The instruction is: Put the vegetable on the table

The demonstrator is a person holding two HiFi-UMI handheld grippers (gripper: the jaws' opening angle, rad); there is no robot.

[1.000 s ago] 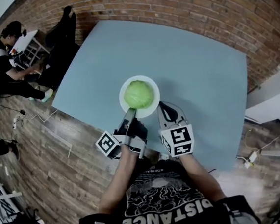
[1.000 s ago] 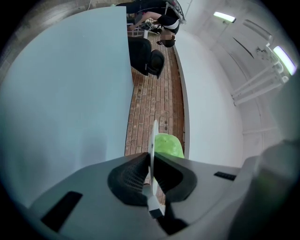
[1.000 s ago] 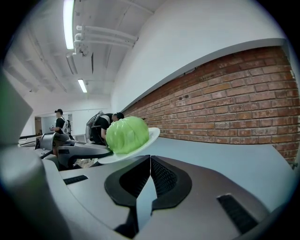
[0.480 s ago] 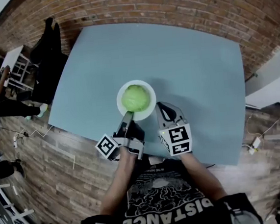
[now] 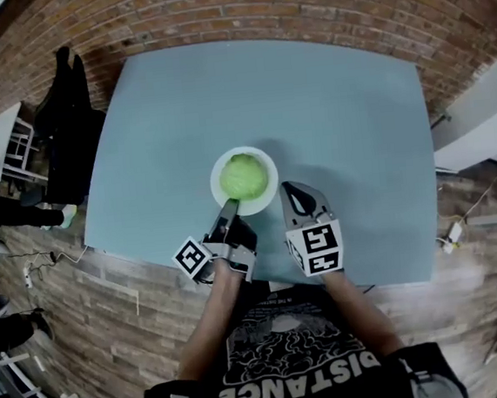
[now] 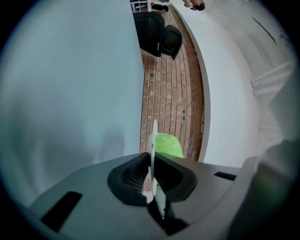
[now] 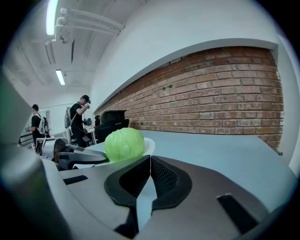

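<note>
The left gripper (image 5: 230, 207) has its jaws pinched on the rim of the round white plate (image 5: 217, 170) that carries the round pale-green cabbage (image 5: 243, 176). The plate is now further in over the grey-blue worktop (image 5: 328, 116), so I think setting down comes next. The right gripper (image 5: 292, 191) has its jaws together, empty.

There is one round green vegetable (image 5: 244, 177), one round white plate (image 5: 270, 172) and one pale blue bench (image 5: 337, 115). Two grey tools are in sight: the left tool (image 5: 229, 209) and the right tool (image 5: 293, 189) (each bears one black-and-white marker cube (image 5: 314, 249), so two cubes in all). Far off in the right gripper view there are two standing people (image 7: 77, 119), and overhead two lit ceiling strip lights (image 7: 51, 16).
</note>
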